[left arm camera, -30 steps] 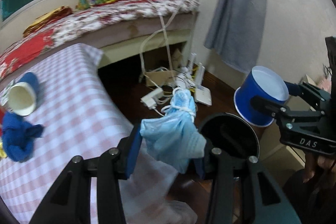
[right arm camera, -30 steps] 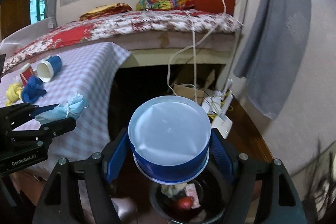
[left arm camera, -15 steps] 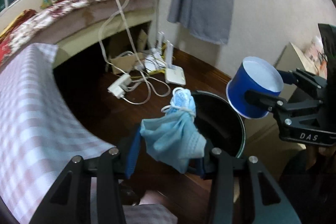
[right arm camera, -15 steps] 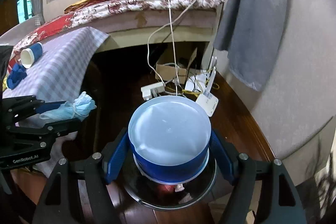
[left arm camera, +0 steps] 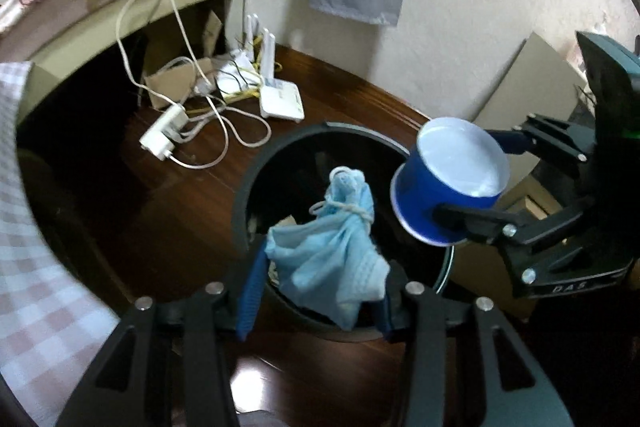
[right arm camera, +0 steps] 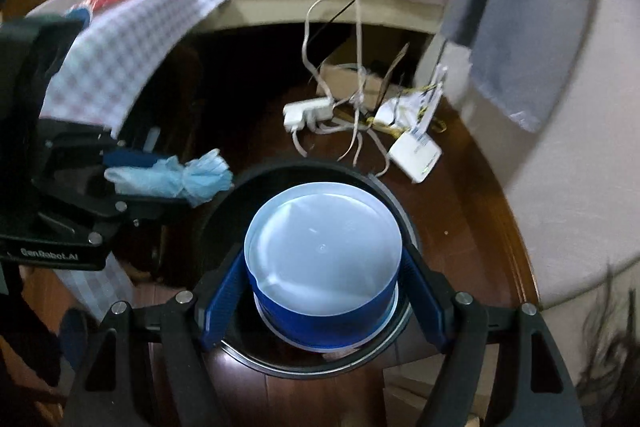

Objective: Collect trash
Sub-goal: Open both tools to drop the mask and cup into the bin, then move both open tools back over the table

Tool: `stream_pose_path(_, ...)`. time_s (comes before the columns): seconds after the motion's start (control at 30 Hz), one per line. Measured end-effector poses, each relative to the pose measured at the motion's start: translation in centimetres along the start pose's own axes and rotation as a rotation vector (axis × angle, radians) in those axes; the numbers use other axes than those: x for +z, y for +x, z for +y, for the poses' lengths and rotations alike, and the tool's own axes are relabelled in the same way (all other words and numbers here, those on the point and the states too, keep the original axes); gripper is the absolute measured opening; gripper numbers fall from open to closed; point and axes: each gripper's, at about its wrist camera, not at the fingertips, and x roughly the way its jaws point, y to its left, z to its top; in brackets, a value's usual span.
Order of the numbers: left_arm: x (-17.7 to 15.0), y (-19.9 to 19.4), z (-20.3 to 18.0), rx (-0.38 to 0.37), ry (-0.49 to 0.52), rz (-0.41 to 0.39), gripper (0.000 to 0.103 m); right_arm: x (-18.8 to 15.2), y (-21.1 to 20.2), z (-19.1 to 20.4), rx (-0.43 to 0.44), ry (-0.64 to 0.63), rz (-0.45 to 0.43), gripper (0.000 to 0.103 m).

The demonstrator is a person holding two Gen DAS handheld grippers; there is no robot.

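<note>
Over the black bin, left gripper pinches a soft, limp face mask; right gripper clamps a light, crushable blue cup by its wall.

- My left-wrist camera reads "DAS" in pale letters on the black body of my right gripper, low at the right edge of the view, just under two silver screws.
- My right-wrist camera reads "GenRobot.AI" in pale letters along the lower edge of the black body of my left gripper, at the near left of the view.
- The white router on the far floor carries small dark print, too blurred for me to read.
</note>
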Motion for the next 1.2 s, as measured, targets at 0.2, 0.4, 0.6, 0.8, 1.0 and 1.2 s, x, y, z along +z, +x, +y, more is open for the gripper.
stream_pose_path(0.2, -0.2, 3.0, 0.2, 0.078, -0.007, 0.06, 0.08, -1.9, 5.1, -0.5, -0.115, -0.064, 0.127, 0.098)
stream_pose_path(0.4, -1.1, 2.8, 0.4, 0.132, -0.034, 0.083, 0.086, -2.9, 4.8, -3.2, -0.115, 0.098, 0.143, 0.098)
stream_pose_path(0.6, -1.4, 1.9, 0.4, 0.173, -0.068, 0.062, 0.086, -2.7, 3.7, -4.0, -0.154, 0.159, 0.142, 0.098)
stream_pose_path(0.8, -0.9, 0.7, 0.3, 0.195, -0.08, 0.031, 0.089, -2.3, 1.2, -3.8, -0.193, 0.206, 0.098, 0.103)
stream_pose_path(1.0, -0.2, -1.7, -0.5, 0.204, -0.087, -0.025, 0.091, -1.4, -2.3, -3.6, -0.201, 0.266, 0.014, 0.103)
stream_pose_path(1.2, 0.6, -4.6, -0.8, 0.231, -0.102, -0.083, 0.093, 0.1, -5.4, -2.8, -0.21, 0.283, -0.061, 0.103)
